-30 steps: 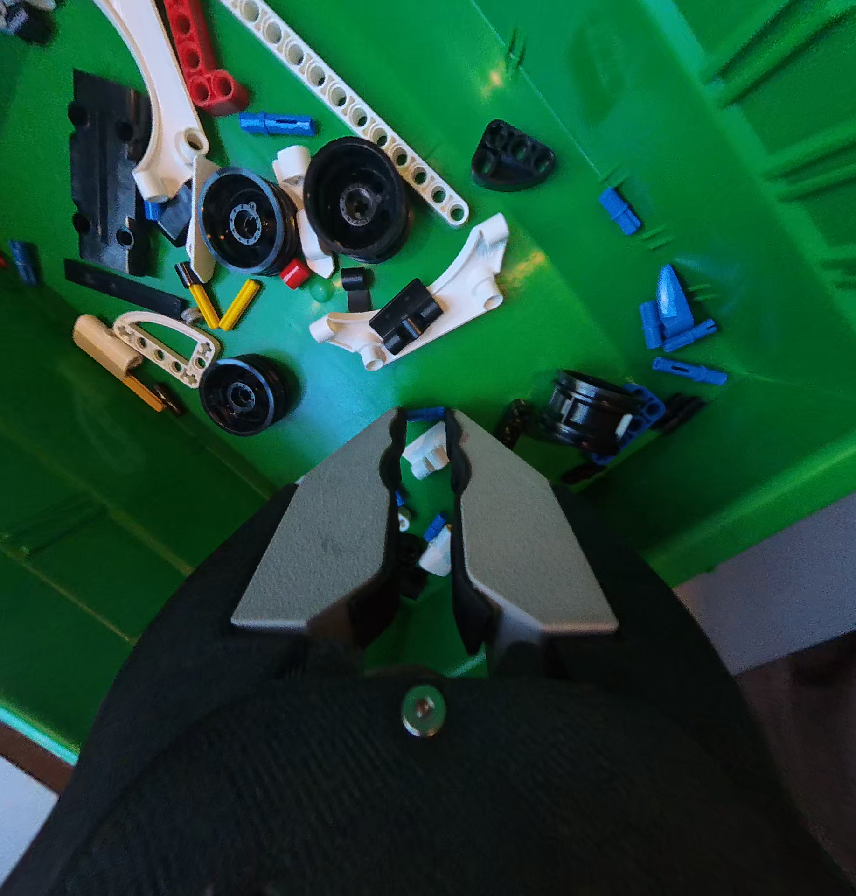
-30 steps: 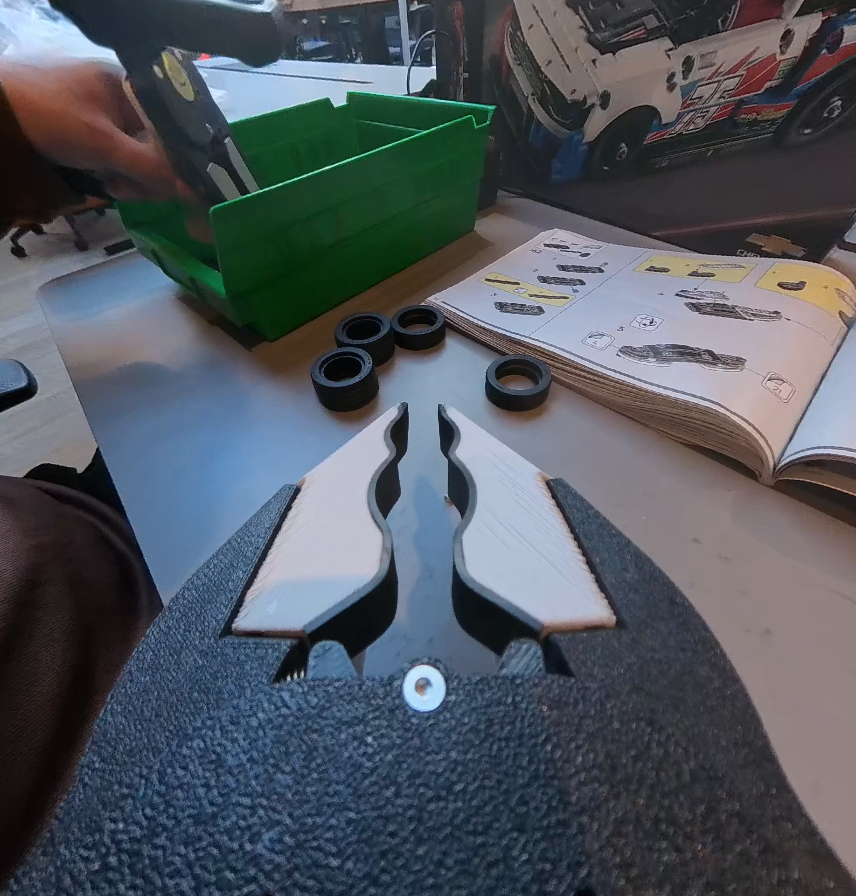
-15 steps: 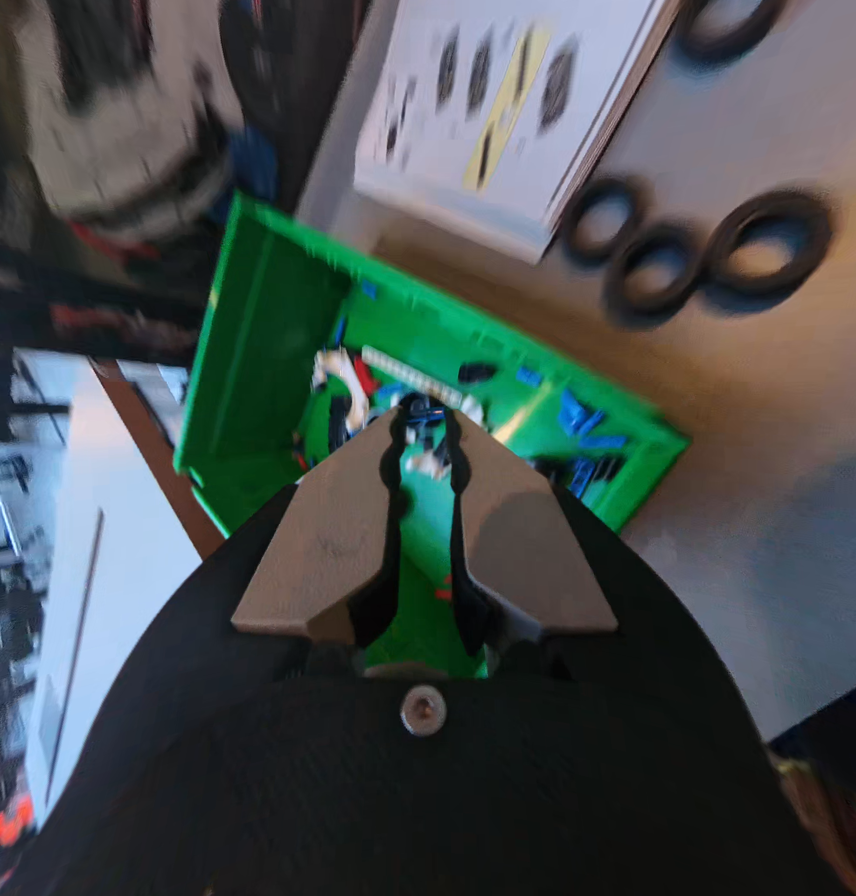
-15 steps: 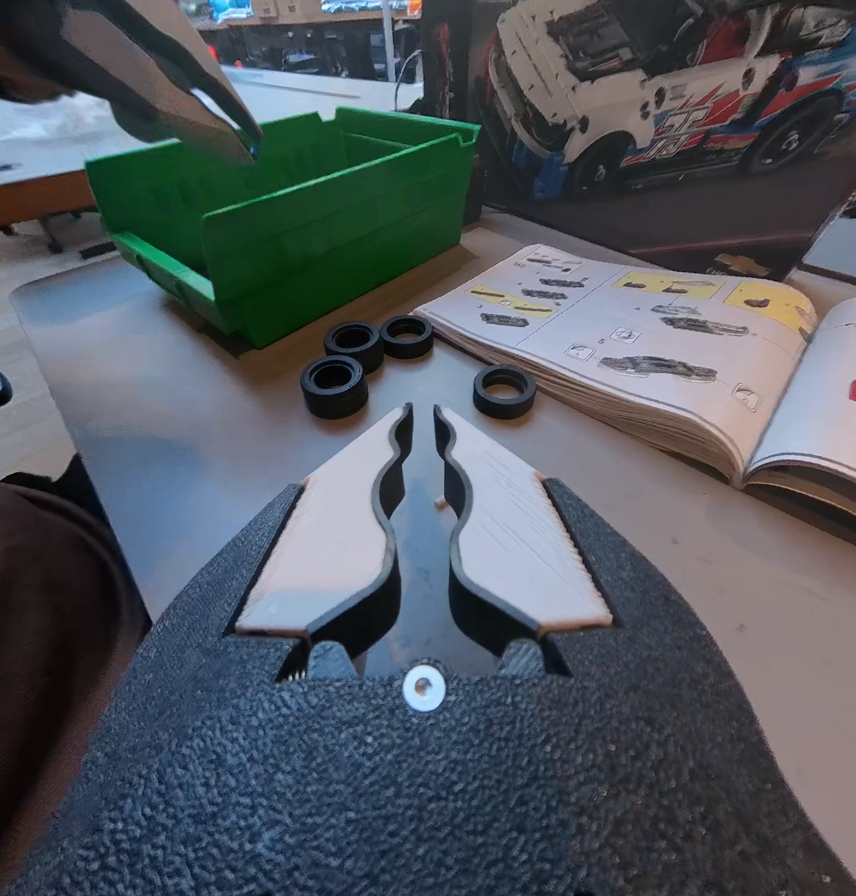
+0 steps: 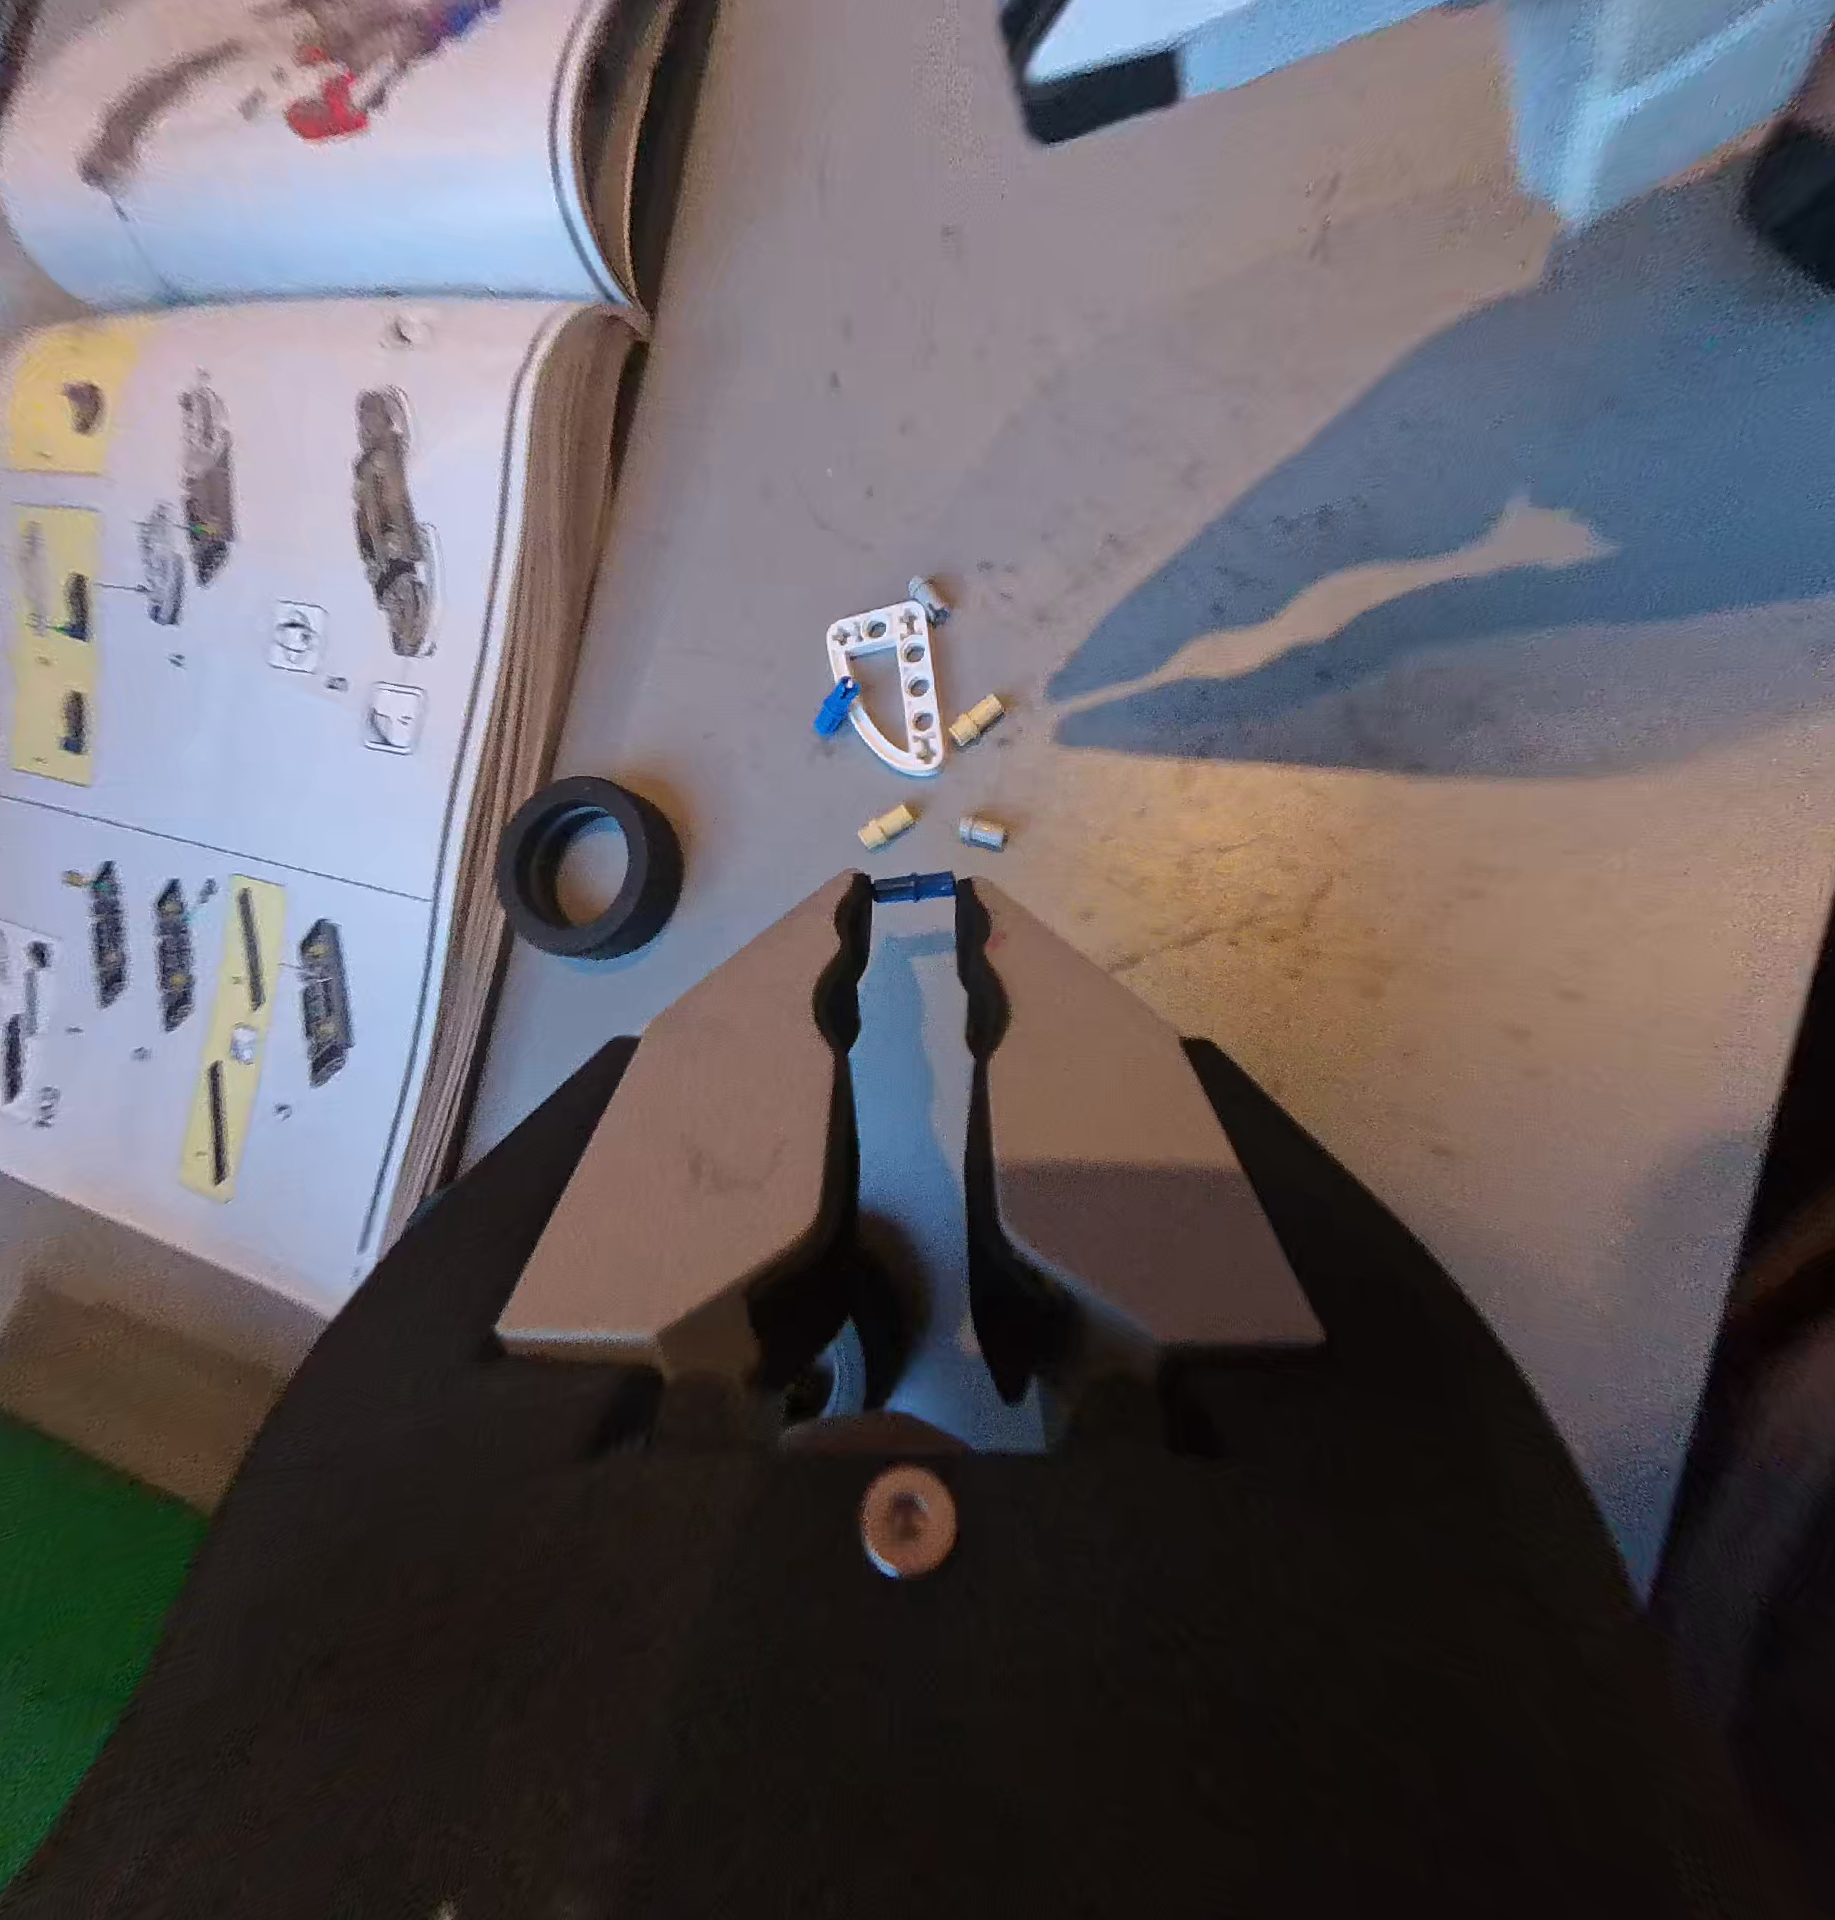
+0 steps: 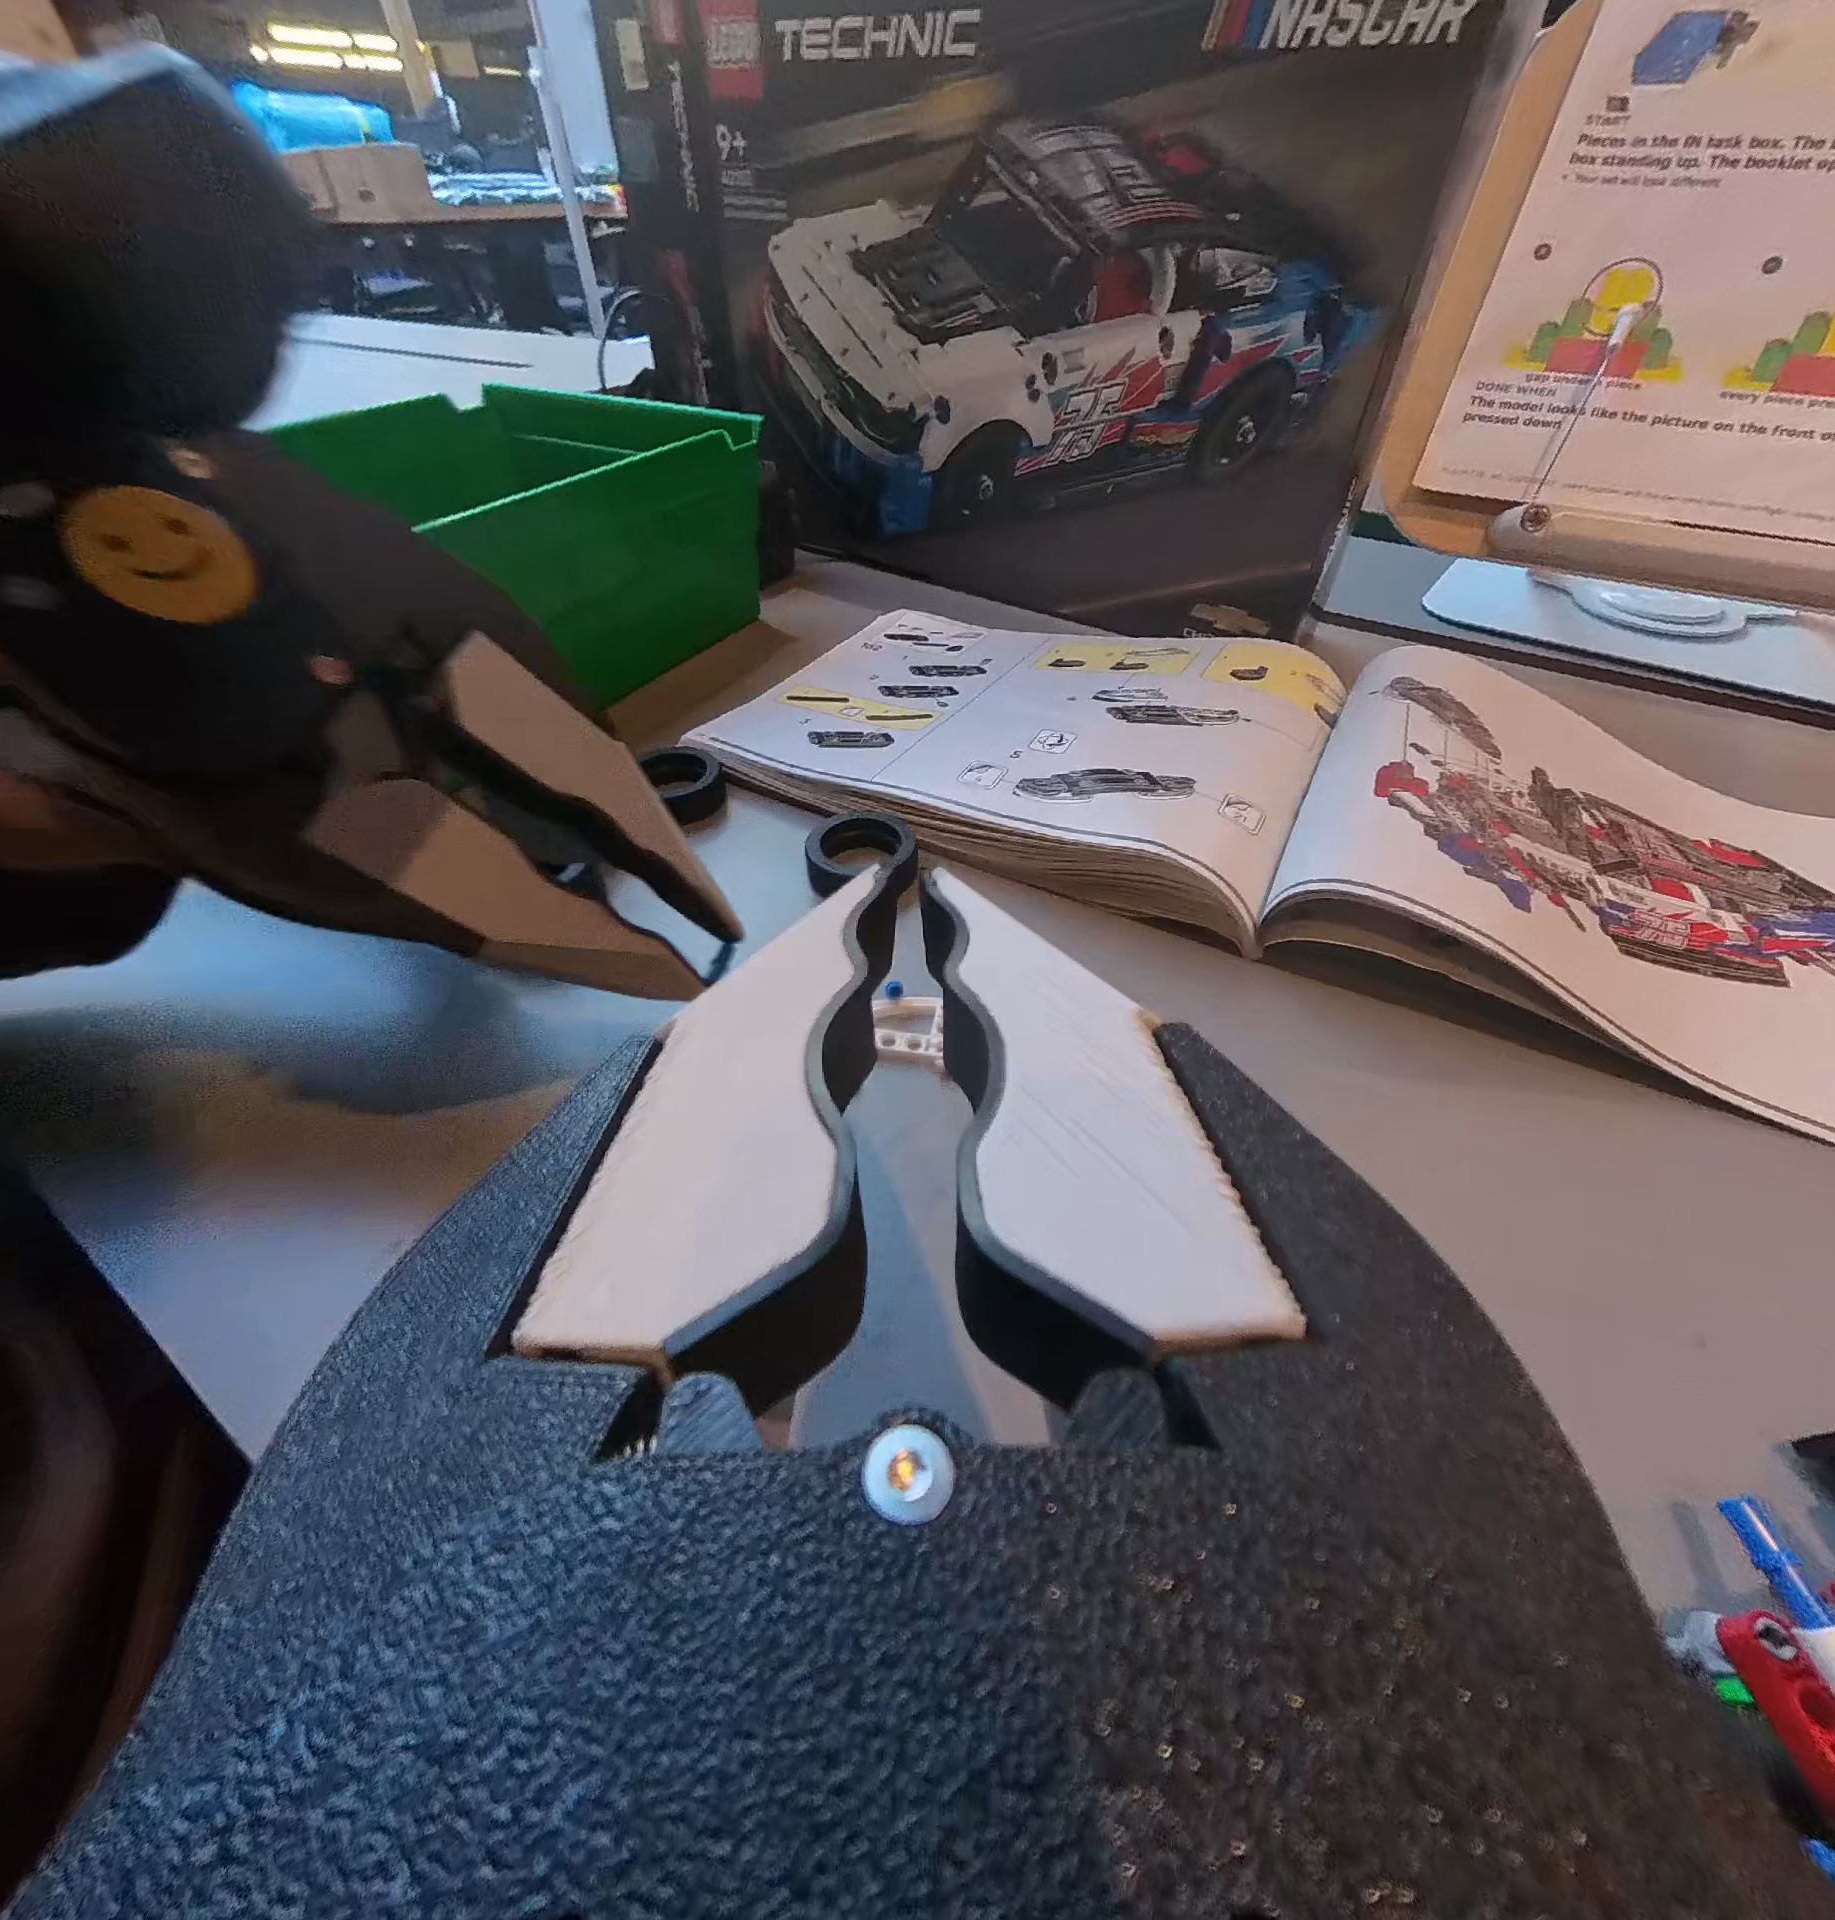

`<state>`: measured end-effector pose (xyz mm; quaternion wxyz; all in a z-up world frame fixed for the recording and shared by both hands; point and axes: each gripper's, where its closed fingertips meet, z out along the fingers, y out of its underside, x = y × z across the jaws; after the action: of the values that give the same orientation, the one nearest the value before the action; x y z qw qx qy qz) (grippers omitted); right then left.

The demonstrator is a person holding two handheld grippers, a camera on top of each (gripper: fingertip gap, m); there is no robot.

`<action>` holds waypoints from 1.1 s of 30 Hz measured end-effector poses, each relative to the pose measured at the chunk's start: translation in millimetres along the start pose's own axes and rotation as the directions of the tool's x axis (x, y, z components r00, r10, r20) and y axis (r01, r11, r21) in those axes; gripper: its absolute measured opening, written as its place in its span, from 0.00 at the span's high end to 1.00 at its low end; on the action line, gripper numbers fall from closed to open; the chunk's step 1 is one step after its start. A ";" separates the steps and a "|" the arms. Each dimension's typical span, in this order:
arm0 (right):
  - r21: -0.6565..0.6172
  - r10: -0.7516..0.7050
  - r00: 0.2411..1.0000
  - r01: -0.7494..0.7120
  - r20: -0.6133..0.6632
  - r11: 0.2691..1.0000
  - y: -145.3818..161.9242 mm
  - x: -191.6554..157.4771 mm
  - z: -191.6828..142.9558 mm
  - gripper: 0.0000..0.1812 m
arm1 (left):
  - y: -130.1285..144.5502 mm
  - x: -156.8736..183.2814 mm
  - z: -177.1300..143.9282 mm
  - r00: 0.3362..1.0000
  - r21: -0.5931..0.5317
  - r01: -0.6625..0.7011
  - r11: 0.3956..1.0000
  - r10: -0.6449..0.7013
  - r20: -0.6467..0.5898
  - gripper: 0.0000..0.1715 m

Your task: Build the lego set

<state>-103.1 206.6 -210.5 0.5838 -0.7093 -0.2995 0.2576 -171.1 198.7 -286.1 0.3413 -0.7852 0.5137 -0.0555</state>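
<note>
My left gripper (image 5: 913, 889) is shut on a small blue pin (image 5: 913, 888), held crosswise between its tips just above the grey table. Beyond it lie a white triangular beam (image 5: 887, 681), another blue pin (image 5: 833, 709), two tan pins (image 5: 885, 828) and a grey pin (image 5: 984, 831). My right gripper (image 6: 913, 881) is nearly shut and empty, low over the table. The white beam (image 6: 908, 1034) shows through the gap between its fingers. The left gripper (image 6: 721, 951) shows beside it on the left.
An open instruction booklet (image 5: 217, 727) lies left of the pieces, with a black tyre (image 5: 589, 868) beside it. The green bin (image 6: 601, 520) stands at the back left, the set box (image 6: 1048, 312) behind. A red, white and blue part-built piece (image 6: 1806, 1662) lies at the right. My right fingertips sit around 10 cm from my left ones.
My left gripper has come out of the green bin with the blue pin and swung over the table to the loose pieces. My right gripper has moved toward the white beam and narrowed slightly.
</note>
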 end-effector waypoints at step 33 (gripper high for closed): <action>-0.143 -0.055 0.995 0.066 0.081 0.988 26.2 -21.8 31.9 0.98 | 28.6 10.4 -46.0 0.990 0.337 0.114 0.934 -0.135 0.038 0.78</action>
<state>-137.7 208.6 -241.8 0.5263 -0.7301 -0.3611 0.2442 -208.4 161.0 -270.9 0.4808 -0.7481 0.4356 -0.1394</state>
